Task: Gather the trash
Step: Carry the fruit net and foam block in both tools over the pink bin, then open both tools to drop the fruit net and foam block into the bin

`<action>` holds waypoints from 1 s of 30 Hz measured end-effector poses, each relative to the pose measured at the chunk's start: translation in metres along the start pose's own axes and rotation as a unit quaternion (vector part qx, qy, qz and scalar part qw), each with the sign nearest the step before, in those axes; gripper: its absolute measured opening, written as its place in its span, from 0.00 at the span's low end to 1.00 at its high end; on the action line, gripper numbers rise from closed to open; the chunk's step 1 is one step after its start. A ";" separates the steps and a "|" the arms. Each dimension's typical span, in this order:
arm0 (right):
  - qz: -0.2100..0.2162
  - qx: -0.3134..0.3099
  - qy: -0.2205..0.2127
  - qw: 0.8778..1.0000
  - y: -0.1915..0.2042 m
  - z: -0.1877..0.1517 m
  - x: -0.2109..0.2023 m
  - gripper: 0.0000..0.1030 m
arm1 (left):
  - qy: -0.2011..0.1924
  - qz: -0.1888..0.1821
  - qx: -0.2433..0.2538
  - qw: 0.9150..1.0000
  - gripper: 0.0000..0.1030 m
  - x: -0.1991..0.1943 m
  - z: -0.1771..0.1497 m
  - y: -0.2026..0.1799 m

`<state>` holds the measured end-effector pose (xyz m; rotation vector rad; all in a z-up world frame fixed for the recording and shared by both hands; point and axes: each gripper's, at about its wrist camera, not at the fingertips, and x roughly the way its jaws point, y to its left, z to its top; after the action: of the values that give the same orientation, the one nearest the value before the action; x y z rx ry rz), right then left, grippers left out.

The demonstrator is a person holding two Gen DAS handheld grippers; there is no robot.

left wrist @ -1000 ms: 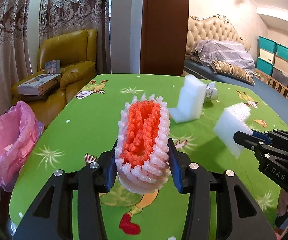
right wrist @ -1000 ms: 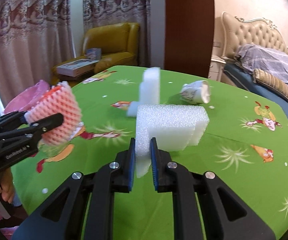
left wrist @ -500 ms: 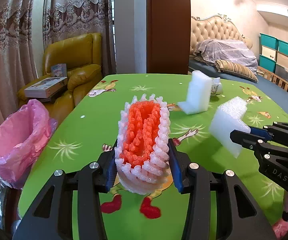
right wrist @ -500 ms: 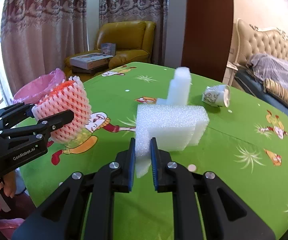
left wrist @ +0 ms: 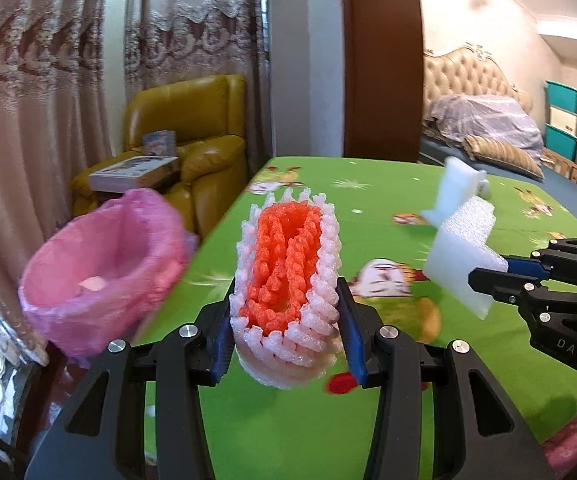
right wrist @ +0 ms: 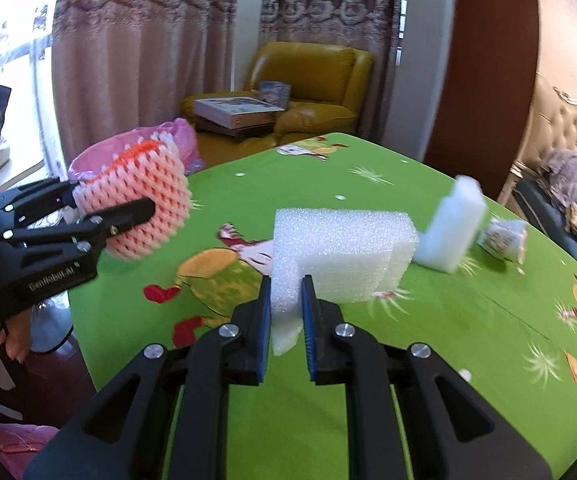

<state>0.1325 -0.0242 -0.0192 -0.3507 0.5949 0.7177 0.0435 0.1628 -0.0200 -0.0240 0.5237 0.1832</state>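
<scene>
From the left wrist, the left gripper clamps a foam fruit net (orange inside) over the green tablecloth beside a pink trash bag, while from the right wrist, the right gripper pinches a white foam block above that cloth.

Each wrist camera looks forward, close along its own fingers, over the green table. Both views share the pink bin bag, yellow armchair and each other's gripper.

"DAS" on right gripper; "GenRobot.AI" on left gripper
</scene>
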 end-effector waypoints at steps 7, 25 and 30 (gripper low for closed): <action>0.030 -0.050 0.000 0.998 0.035 0.022 0.015 0.14 | -0.010 0.035 -0.018 0.999 0.41 -0.013 0.000 0.047; 0.128 -0.127 -0.044 0.983 0.117 0.138 0.069 0.14 | 0.008 0.104 -0.082 0.991 0.41 -0.005 0.032 0.203; 0.132 -0.158 -0.047 0.978 0.140 0.163 0.087 0.14 | 0.024 0.104 -0.087 0.990 0.41 0.019 0.037 0.228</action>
<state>0.1490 0.1992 0.0402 -0.5347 0.4416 1.0837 0.0370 0.3926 0.0078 -0.1448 0.5560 0.4330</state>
